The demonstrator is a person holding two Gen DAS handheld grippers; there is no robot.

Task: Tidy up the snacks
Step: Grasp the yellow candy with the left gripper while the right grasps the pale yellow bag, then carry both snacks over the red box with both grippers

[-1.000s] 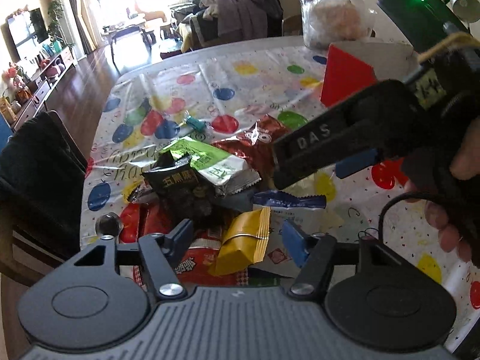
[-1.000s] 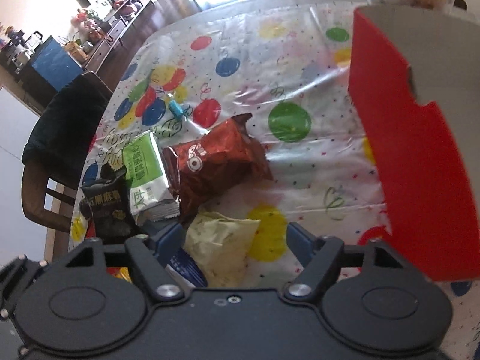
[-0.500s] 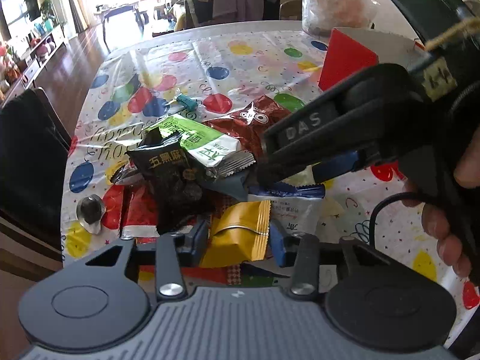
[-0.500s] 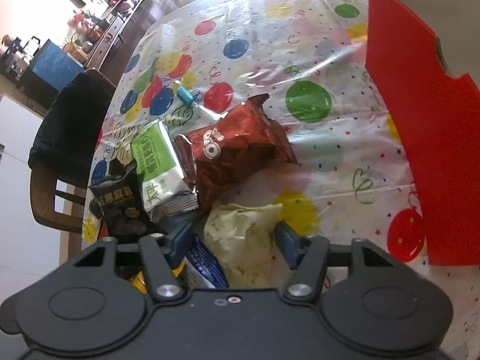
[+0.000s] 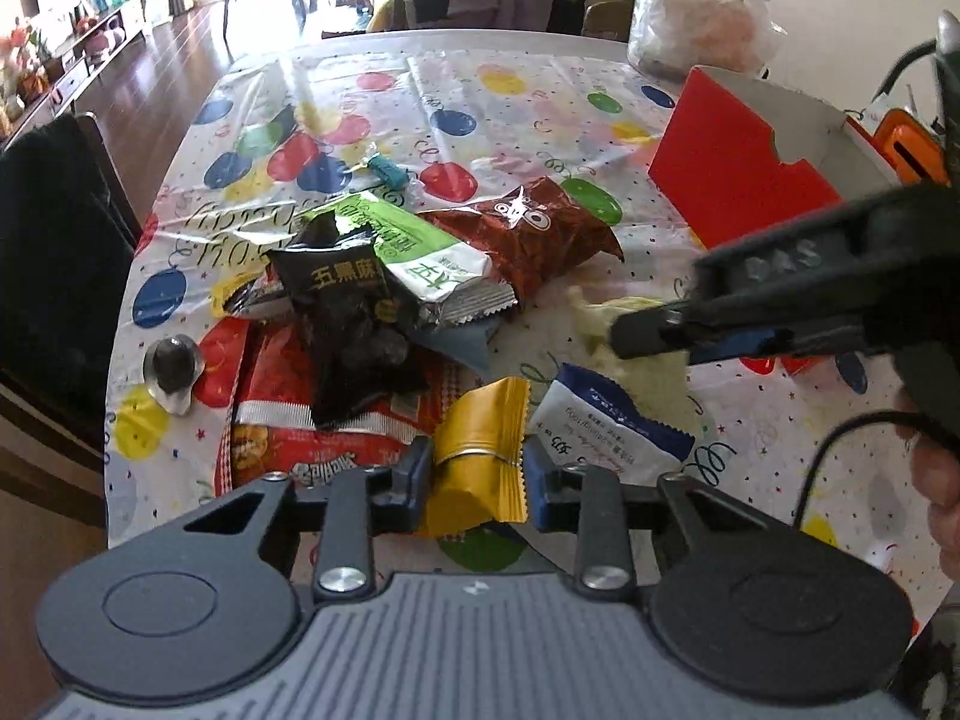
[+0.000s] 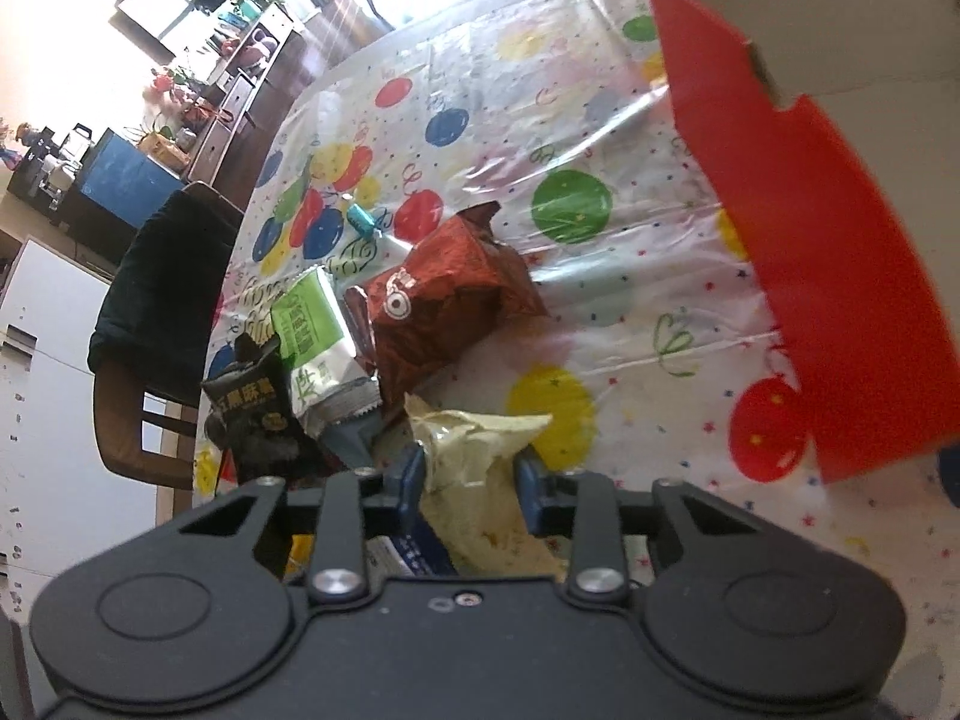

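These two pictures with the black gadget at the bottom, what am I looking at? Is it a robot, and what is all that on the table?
No robot: a person holds a pair of hand-operated tongs in each hand, and each carries a wide-angle camera looking along its two fingers. The black shape at the bottom of each picture is the tool itself.

The left camera shows the left tongs closing around a yellow packet. At the right of that picture the other tool reaches in, with part of the person's hand.

The right camera shows the right tongs closing around a pale yellow-green bag.

On the balloon-print tablecloth lies a heap of snacks: a black packet, a green and white packet, a brown bag, a white and blue packet. A red box stands open beside them.
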